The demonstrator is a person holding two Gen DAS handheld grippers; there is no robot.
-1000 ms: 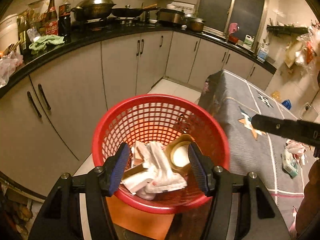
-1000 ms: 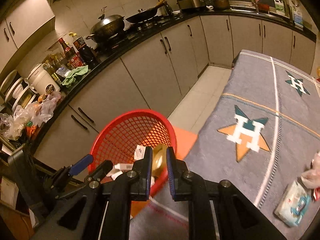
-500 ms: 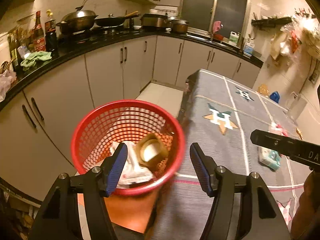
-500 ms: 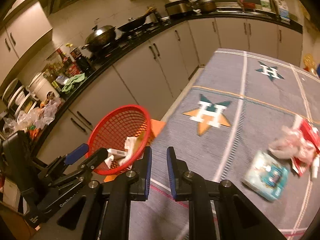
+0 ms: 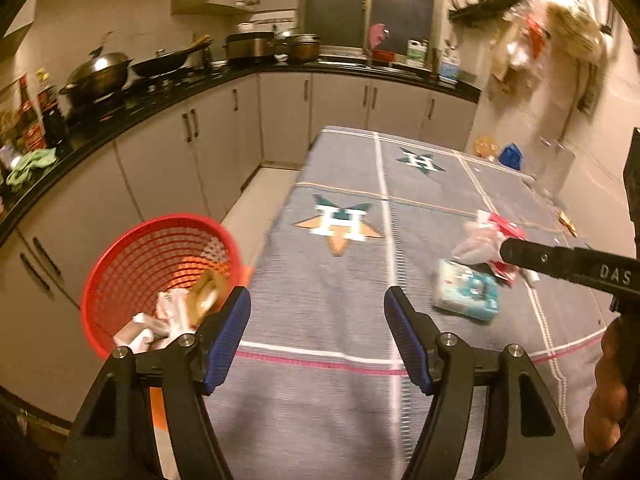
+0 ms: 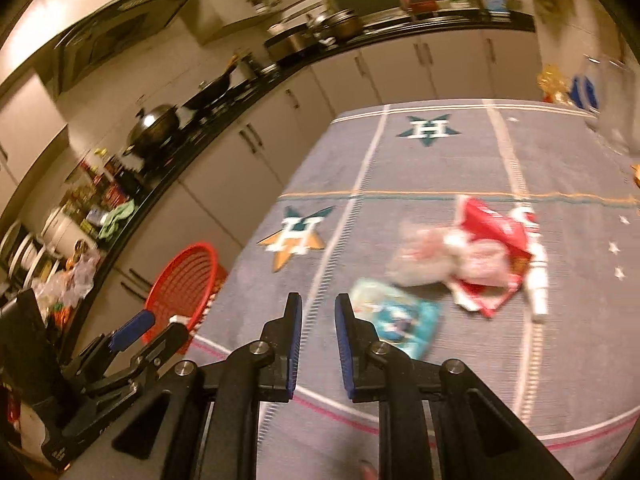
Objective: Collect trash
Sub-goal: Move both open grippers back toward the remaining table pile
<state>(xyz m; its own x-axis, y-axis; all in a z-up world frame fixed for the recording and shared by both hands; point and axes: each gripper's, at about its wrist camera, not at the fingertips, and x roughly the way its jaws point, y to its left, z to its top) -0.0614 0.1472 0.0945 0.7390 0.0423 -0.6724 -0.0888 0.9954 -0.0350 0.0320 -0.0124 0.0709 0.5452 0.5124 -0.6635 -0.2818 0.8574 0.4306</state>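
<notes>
A red mesh basket (image 5: 132, 252) stands on the left beside the table, holding white wrappers (image 5: 160, 316) and a tape roll (image 5: 206, 292). On the grey star-patterned tablecloth (image 5: 340, 320) lie a teal tissue pack (image 5: 466, 290) (image 6: 396, 314), a crumpled clear bag (image 6: 424, 260), a red wrapper (image 6: 492, 224) and a small white bottle (image 6: 538, 280). My left gripper (image 5: 316, 296) hovers over bare cloth, its jaws opening with nothing between them. My right gripper (image 6: 319, 298) keeps a narrow empty gap, just left of the tissue pack.
A black counter with a wok (image 5: 96, 76) and pots runs along grey cabinets on the left and at the back. Bags hang on the right wall (image 5: 540, 20). A blue object (image 5: 510, 156) sits at the table's far end. A hand (image 5: 608, 400) shows at the right edge.
Both grippers swung right, from over the basket to over the table. The basket slid to the left edge of both views. The left jaws widened; the trash pile came closer.
</notes>
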